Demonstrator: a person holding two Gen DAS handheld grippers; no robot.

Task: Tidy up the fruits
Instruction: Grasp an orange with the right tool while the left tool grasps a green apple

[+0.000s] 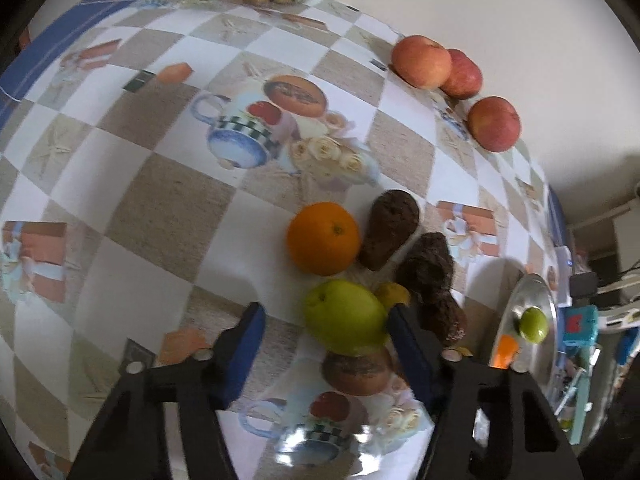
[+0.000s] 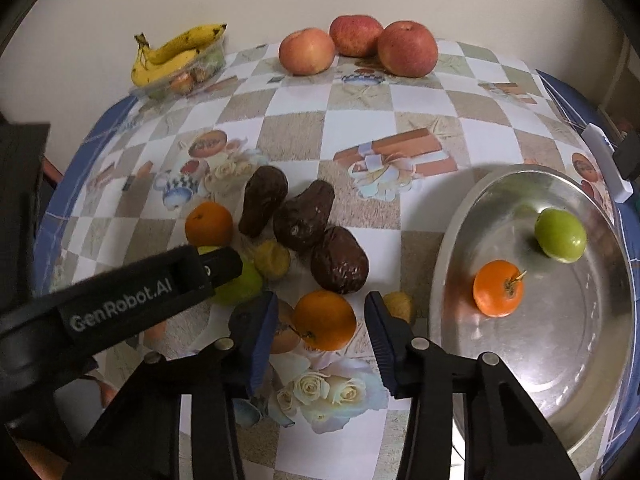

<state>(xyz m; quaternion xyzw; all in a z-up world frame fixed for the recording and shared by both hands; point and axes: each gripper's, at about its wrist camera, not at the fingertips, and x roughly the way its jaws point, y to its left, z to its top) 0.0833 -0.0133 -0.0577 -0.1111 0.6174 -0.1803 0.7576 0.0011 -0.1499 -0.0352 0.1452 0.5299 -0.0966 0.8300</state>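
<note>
In the left wrist view a green fruit [image 1: 344, 316] lies between the blue pads of my left gripper [image 1: 326, 316]. The right pad is at its side, the left pad stands well clear, so the gripper is open. In the right wrist view a small orange [image 2: 324, 320] sits on the cloth between the pads of my right gripper [image 2: 321, 304], with a narrow gap on each side; this gripper is open too. A metal bowl [image 2: 452, 240] at the right holds another orange [image 2: 498, 288] and a green fruit [image 2: 560, 236]. The left gripper's black finger [image 2: 160, 280] reaches over the green fruit [image 2: 240, 284].
Three dark avocados [image 2: 304, 216], a third orange [image 2: 208, 224] and two small yellow fruits [image 2: 274, 258] crowd around the grippers. Three red apples [image 2: 356, 34] stand at the table's far edge by the wall. Bananas [image 2: 176, 56] lie on a clear container at the back left.
</note>
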